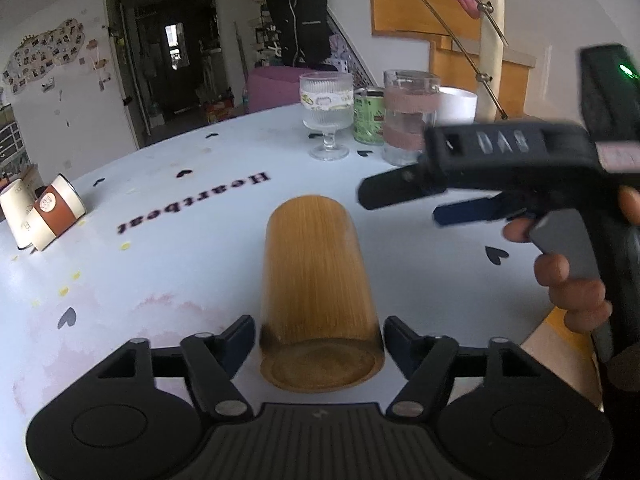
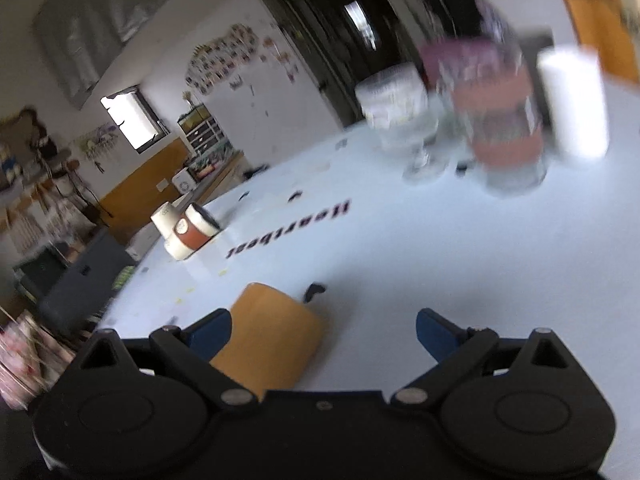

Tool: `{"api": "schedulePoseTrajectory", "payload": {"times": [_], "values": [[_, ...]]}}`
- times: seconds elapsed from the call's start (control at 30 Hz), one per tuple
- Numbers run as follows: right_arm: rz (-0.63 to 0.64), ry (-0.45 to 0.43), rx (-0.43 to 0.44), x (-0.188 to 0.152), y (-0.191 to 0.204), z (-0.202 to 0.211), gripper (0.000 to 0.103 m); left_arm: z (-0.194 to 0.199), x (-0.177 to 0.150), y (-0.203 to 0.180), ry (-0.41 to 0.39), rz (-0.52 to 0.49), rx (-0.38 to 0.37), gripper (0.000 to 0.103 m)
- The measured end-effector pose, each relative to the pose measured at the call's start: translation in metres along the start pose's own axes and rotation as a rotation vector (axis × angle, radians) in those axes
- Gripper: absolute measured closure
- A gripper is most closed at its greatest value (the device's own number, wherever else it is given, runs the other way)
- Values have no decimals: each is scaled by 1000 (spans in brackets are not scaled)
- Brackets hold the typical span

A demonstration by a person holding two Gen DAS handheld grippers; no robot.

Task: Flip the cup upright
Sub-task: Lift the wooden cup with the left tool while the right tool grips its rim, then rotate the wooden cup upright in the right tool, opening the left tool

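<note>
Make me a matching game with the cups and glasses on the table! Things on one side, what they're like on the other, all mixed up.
Things:
1. wooden cup
2. stemmed glass
3. paper cups
4. green can

What they're like:
A. standing upright between two clear glasses
B. tipped over near the table's far left edge
C. lying on its side between the left gripper's open fingers
D. see-through, ribbed, standing on a foot

Pairs: 1-C, 2-D, 3-B, 4-A

White wall with heart-shaped photo collage (image 1: 44, 54), dark doorway (image 1: 176, 68), wooden staircase with metal railing (image 1: 452, 28), bright small window (image 2: 132, 118).
</note>
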State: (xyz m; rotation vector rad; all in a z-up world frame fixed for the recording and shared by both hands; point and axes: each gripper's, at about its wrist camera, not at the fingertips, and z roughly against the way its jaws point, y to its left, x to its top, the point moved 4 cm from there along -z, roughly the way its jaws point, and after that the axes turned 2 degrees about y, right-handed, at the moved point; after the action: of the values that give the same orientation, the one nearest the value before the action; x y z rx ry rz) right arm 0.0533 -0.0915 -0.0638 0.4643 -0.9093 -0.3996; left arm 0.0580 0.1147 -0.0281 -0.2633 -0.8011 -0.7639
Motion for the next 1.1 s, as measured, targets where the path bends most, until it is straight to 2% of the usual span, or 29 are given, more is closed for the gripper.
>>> {"api": "schedulePoseTrajectory", "payload": {"times": [0.1, 0.33, 0.5, 0.53, 0.67, 0.83, 0.93, 1.0, 1.1], "values": [[-123, 92, 50, 6, -1, -16, 3, 0, -1, -2, -13, -8, 3, 15], [-339, 291, 102, 12, 9, -55, 5, 0, -2, -8, -18, -40, -16, 15], [-494, 416, 64, 0, 10, -84, 12, 2, -3, -6, -27, -45, -22, 15], [-503, 414, 65, -1, 12, -87, 13, 3, -3, -7, -29, -45, -21, 15], [-454, 405, 29, -1, 21, -93, 30, 6, -5, -6, -36, -46, -23, 15], [-403, 382, 47, 2, 22, -89, 31, 8, -6, -1, -44, -26, -25, 15], [-287, 310, 48, 11, 28, -74, 31, 8, -6, 0, -43, -34, -26, 18], [-178, 240, 32, 17, 37, -62, 31, 6, -5, -1, -50, -39, -28, 24], [-28, 135, 9, 22, 52, -41, 31, 4, -3, 1, -67, -14, -56, 26]]}}
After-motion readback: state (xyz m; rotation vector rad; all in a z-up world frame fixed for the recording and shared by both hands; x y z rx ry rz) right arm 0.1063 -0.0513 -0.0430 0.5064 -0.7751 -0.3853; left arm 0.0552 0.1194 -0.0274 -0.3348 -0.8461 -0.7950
